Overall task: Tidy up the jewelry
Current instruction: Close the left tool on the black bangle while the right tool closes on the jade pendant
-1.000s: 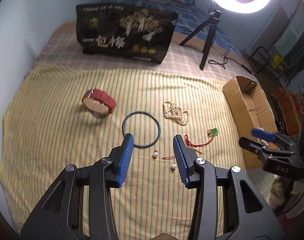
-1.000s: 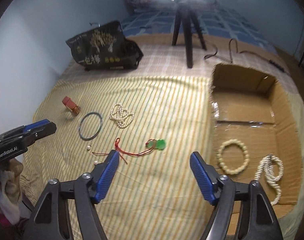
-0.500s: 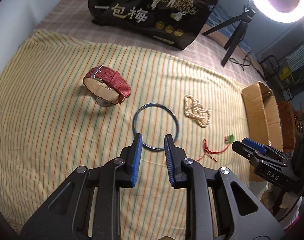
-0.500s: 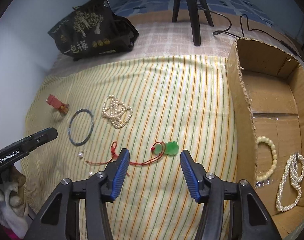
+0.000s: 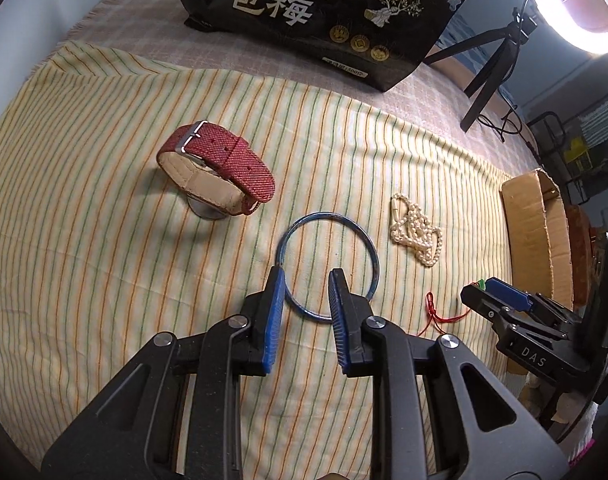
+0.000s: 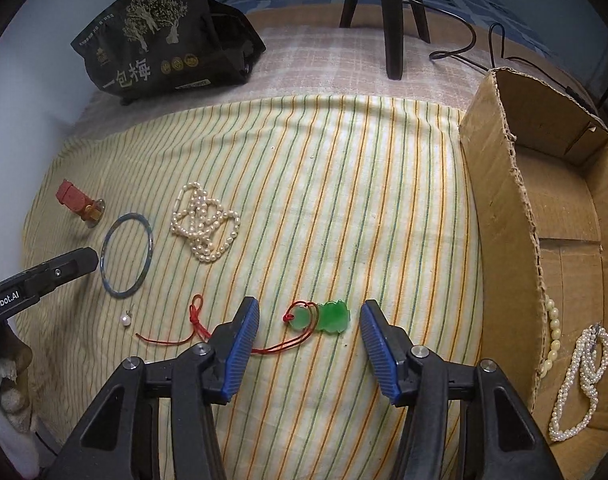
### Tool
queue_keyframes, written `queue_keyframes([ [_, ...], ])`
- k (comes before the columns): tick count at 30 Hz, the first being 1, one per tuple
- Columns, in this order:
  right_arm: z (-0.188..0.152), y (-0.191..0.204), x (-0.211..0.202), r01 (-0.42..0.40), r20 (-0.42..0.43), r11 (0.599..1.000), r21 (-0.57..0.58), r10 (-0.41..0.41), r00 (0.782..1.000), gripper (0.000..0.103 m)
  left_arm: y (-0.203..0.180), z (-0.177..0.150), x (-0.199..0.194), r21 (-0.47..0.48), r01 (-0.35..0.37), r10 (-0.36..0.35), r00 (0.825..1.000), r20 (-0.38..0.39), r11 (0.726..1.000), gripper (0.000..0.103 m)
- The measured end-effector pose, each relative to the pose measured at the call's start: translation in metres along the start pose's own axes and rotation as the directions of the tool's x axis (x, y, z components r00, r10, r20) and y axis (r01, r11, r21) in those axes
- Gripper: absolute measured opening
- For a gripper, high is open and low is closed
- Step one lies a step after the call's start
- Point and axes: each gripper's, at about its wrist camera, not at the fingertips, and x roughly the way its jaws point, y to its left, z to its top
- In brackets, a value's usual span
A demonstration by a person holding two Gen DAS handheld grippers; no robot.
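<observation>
surface: yellow striped cloth point(image 6: 343, 184) spread over a pale checked blanket point(image 6: 315, 64); cloth is slightly wrinkled, jewelry lies scattered on it
left gripper point(image 5: 305, 276): fingers parted with a narrow gap, holding nothing; tips straddle the near arc of the blue bangle point(image 5: 367, 252), which lies flat on the cloth
right gripper point(image 6: 309, 308): fingers spread wide, released; green pendant point(image 6: 331, 316) lies on the cloth between the tips, apart from both pads
red cord point(image 6: 196, 316): attached to the pendant, trails left past the left finger of the right gripper
watch point(image 5: 220, 168): red strap, buckled in a loop, stands on the cloth left of and beyond the bangle
pearl strand point(image 6: 204, 224): bunched in a pile, just right of the bangle
loose pearl point(image 6: 125, 320): small, on the cloth near the bangle's near edge
cardboard box point(image 6: 499, 184): open top, at the right edge of the cloth; inside lie a white pearl necklace point(image 6: 579, 384) and a cream bead bracelet point(image 6: 551, 340), the bracelet partly hidden by the box wall
black bag point(image 5: 323, 12): printed with trees and Chinese characters, at the far edge on the blanket
room: ring light point(image 5: 571, 4) lit, on a black tripod point(image 6: 387, 8) standing on the blanket; black cable point(image 6: 463, 52) runs behind the box; pale blue wall point(image 6: 24, 60) on the left
</observation>
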Motion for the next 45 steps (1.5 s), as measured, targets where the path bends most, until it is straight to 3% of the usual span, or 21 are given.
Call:
queue_keyframes([
  [12, 0.000, 0.007, 0.006, 0.045, -0.006, 0.998, -0.048, -0.045, 0.999, 0.056, 0.001, 0.006, 0.026, 0.020, -0.077, 0.077, 0.997, -0.020, 0.997, 0.014],
  [21, 0.002, 0.010, 0.009, 0.053, -0.005, 0.997, -0.060, -0.053, 0.999, 0.050, -0.013, 0.002, 0.033, 0.100, -0.161, 0.157, 0.987, 0.043, 0.982, 0.008],
  [26, 0.001, 0.008, 0.006, 0.057, 0.005, 0.997, -0.058, -0.057, 0.998, 0.034, -0.010, 0.004, 0.032, 0.093, -0.161, 0.157, 0.987, 0.045, 0.983, 0.003],
  [33, 0.002, 0.000, 0.002, 0.036, 0.017, 0.999, -0.037, -0.035, 0.999, 0.033, -0.012, 0.003, 0.028, 0.095, -0.166, 0.162, 0.986, 0.051, 0.981, 0.002],
  [45, -0.001, -0.004, -0.035, 0.014, 0.096, 1.000, -0.026, -0.011, 0.995, 0.033, -0.017, -0.001, -0.014, 0.084, -0.095, 0.086, 0.991, 0.104, 0.992, 0.001],
])
